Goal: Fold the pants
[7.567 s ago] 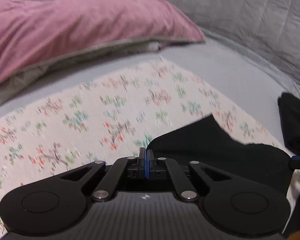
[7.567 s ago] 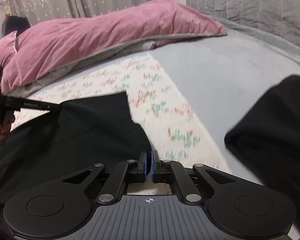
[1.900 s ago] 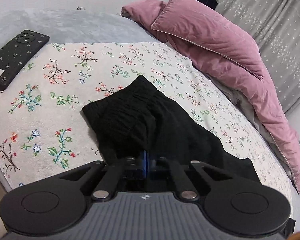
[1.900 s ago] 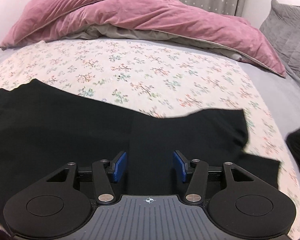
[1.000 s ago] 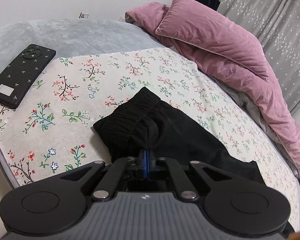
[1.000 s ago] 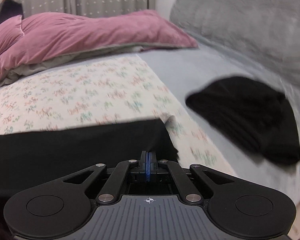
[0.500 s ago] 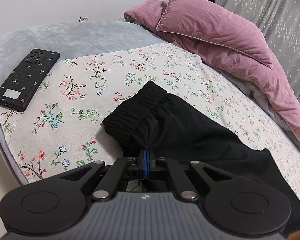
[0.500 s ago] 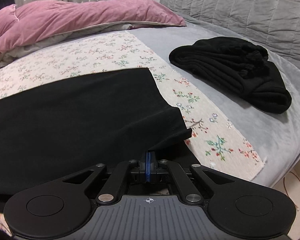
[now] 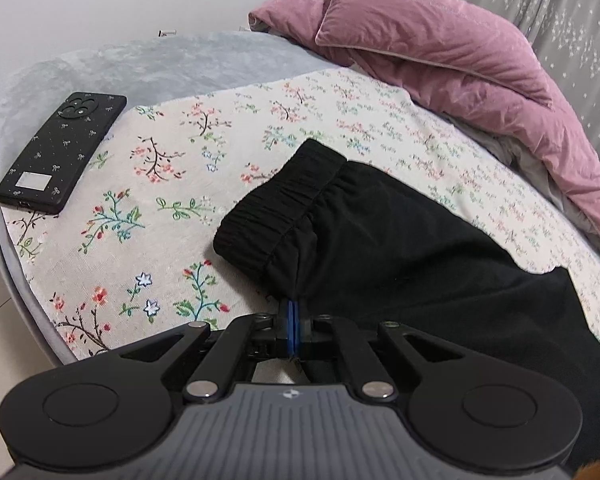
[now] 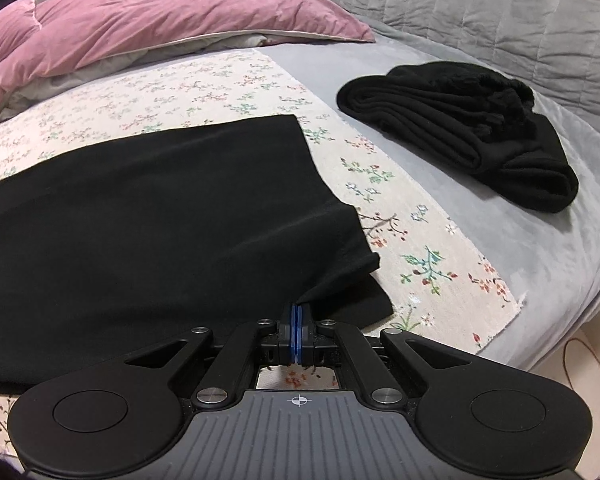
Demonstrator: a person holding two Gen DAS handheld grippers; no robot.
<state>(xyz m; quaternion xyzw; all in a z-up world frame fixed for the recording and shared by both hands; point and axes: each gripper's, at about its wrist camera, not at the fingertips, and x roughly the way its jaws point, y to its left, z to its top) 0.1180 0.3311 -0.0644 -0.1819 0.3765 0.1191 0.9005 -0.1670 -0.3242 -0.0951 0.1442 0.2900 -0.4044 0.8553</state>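
Black pants (image 9: 400,248) lie stretched lengthwise on a floral cloth (image 9: 172,168) on the bed. The elastic waistband (image 9: 284,200) is in the left wrist view, the leg end (image 10: 332,216) in the right wrist view. My left gripper (image 9: 293,312) is shut on the near edge of the pants just below the waistband. My right gripper (image 10: 297,316) is shut on the near corner of the leg hem. The pants (image 10: 148,208) lie mostly flat between the two grippers, with the pinched edges slightly lifted.
A black phone (image 9: 62,156) lies at the left end of the cloth. A pink duvet (image 9: 460,64) is heaped along the far side, also in the right wrist view (image 10: 148,24). A folded black garment (image 10: 460,128) sits on the grey sheet, right. The bed edge (image 10: 580,312) is near.
Both grippers have pulled back towards the near bed edge with the pants held, drawing the cloth flatter and straighter. The right gripper shut on the leg hem about a second ago.
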